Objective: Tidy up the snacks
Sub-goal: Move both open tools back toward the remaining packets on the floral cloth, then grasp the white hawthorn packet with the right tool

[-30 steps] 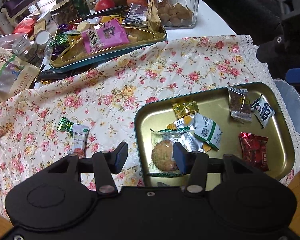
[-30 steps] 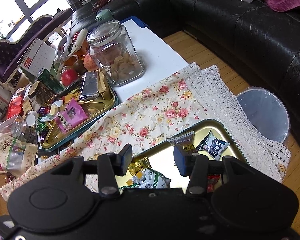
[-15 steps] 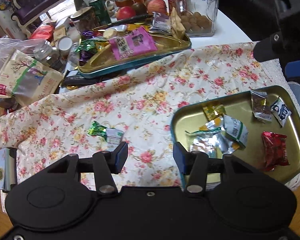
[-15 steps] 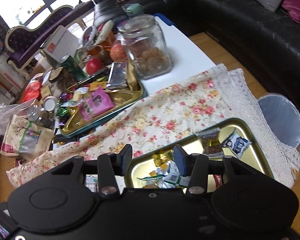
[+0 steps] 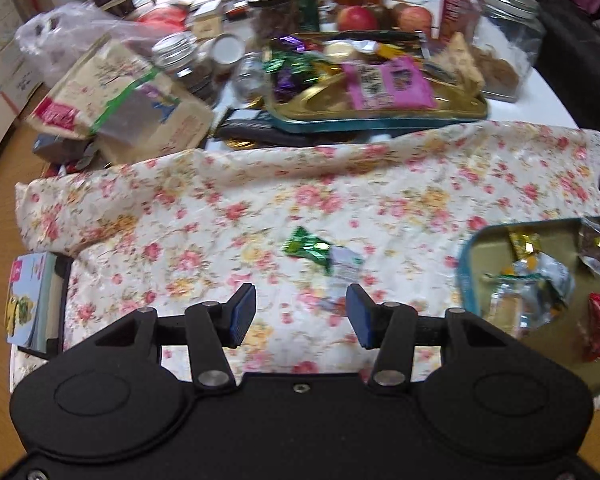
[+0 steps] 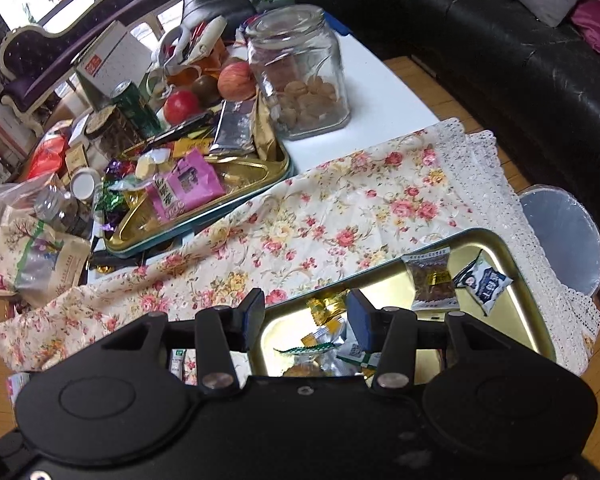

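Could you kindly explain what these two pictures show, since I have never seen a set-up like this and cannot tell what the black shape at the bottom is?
The black shape is a hand-held gripper: a person carries one in each hand, and a wide-angle camera on each looks forward along its two blue-padded fingers. One picture comes from the left hand-held gripper, the other from the right hand-held gripper. Both stand open and hold nothing.

Below them is a table with a floral cloth. A single green-and-white snack packet lies loose on the cloth, just ahead of the left fingers. The near gold tray already holds several wrapped snacks. Farther back a second tray is piled with packets, beside a glass jar of biscuits, apples and other clutter.
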A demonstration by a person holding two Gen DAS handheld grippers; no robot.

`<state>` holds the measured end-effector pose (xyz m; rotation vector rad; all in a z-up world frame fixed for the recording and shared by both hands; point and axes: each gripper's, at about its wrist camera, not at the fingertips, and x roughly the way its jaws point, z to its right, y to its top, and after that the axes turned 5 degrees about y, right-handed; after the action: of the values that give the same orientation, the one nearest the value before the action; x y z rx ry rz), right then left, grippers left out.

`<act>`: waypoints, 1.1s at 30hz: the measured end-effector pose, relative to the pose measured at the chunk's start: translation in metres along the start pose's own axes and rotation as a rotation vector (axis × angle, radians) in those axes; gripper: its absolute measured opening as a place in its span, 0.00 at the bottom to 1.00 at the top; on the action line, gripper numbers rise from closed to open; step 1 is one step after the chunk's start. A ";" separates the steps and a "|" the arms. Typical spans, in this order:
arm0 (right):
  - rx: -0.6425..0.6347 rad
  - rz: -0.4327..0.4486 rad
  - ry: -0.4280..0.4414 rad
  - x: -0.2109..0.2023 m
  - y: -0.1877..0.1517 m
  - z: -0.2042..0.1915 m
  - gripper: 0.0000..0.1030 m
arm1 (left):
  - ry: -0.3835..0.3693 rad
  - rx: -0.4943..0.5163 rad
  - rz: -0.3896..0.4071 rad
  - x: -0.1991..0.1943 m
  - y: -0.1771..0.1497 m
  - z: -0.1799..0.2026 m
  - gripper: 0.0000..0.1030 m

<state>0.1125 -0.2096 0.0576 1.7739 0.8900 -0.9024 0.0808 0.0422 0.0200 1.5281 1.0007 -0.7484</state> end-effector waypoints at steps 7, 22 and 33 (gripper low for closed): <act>-0.089 -0.094 0.043 0.031 -0.018 -0.054 0.47 | 0.119 -0.101 0.005 0.014 0.017 -0.055 0.55; -0.239 -0.236 0.011 0.119 -0.068 -0.145 0.45 | 0.078 -0.249 -0.017 0.009 0.031 -0.124 0.55; -0.198 -0.267 0.021 0.167 -0.079 -0.166 0.45 | 0.018 -0.275 -0.024 0.004 0.032 -0.133 0.55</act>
<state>0.1555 0.0003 -0.0683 1.5203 1.2075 -0.9295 0.1036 0.1721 0.0560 1.2884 1.0893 -0.5872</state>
